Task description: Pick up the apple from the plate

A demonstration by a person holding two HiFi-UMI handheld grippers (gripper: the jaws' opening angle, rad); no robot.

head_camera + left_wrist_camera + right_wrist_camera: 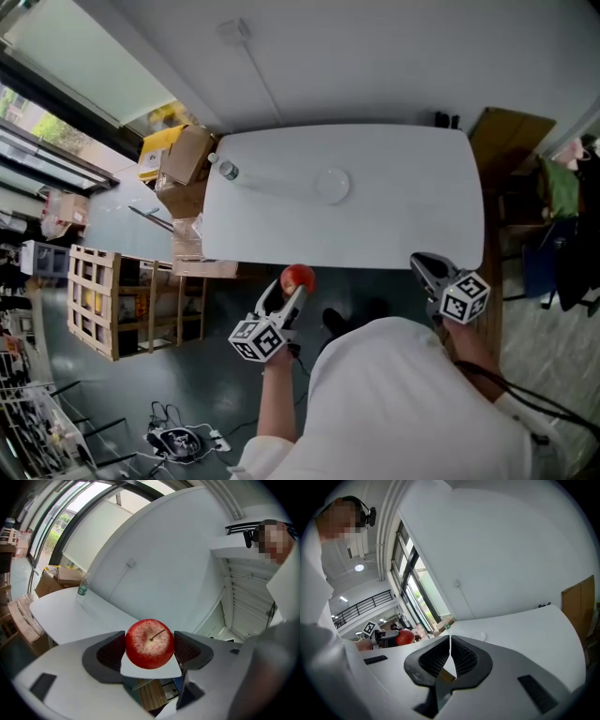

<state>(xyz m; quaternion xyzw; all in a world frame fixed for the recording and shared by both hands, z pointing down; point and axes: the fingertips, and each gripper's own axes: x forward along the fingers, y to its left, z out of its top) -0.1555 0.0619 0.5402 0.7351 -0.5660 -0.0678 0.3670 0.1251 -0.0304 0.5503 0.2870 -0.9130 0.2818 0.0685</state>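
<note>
A red apple point(299, 277) point(150, 643) sits between the pads of my left gripper point(291, 289), which is shut on it, stem towards the camera. It is held in the air just off the near edge of the white table point(394, 225). The small white plate point(331, 185) point(478, 635) lies bare on the table's far middle. My right gripper point(427, 269) point(450, 644) hovers at the table's near right corner, its pads together with nothing between them. The right gripper view also catches the apple point(406, 637) in the left gripper, off to its left.
A clear water bottle point(228, 171) point(82, 588) stands at the table's far left corner. Cardboard boxes point(187, 159) and a wooden crate point(103, 300) crowd the floor on the left. A brown board point(511, 141) leans at the right. Cables lie on the floor near my feet.
</note>
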